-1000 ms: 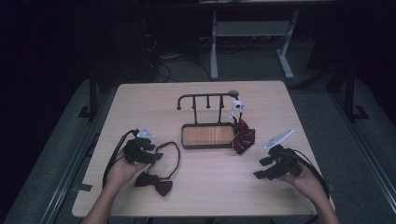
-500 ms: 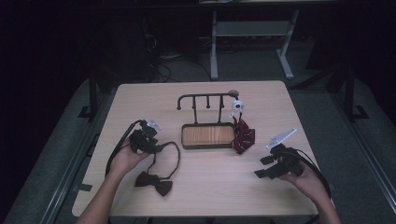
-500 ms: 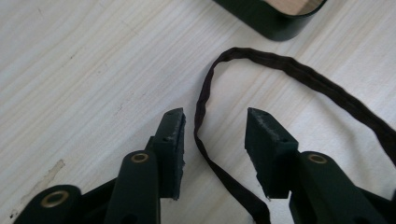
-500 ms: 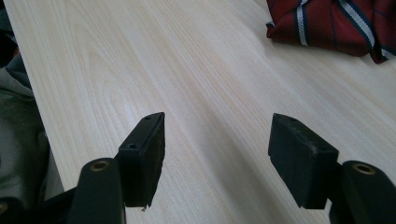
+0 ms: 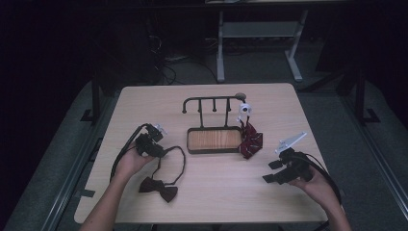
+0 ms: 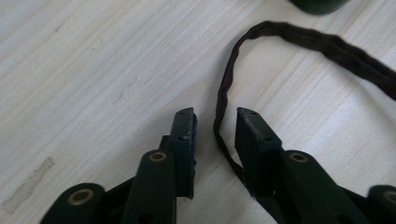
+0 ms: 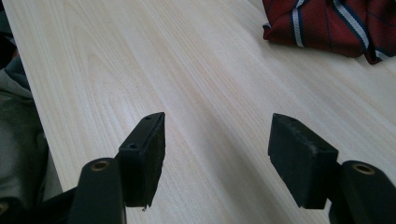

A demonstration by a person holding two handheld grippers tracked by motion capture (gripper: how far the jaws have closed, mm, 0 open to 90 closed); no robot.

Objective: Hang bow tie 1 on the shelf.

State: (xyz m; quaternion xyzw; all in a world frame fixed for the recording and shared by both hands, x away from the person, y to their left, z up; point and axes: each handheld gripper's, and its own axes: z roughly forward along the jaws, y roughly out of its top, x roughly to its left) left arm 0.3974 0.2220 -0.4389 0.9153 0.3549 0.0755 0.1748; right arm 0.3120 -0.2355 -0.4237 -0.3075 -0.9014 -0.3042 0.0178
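Two grippers over table [image 5: 216, 192]. Left gripper [image 6: 215, 128] left of tray [image 5: 214, 139], jaws just closing, strap [image 6: 223, 88] between them, not yet pinched, running lengthwise along jaws. Bow tie [image 5: 158, 188] nearer person. Right gripper [image 7: 217, 149] wide open, empty, farther off.

free: table front centre [image 5: 226, 187] | blocked: rack [image 5: 214, 125], striped tie [image 5: 251, 142], bow tie [image 5: 159, 187]

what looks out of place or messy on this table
The red striped tie lies crumpled in a heap against the right end of the wooden tray, under the hook rack, not hung. The dark bow tie sprawls near the front edge, its strap looping between the left gripper jaws.
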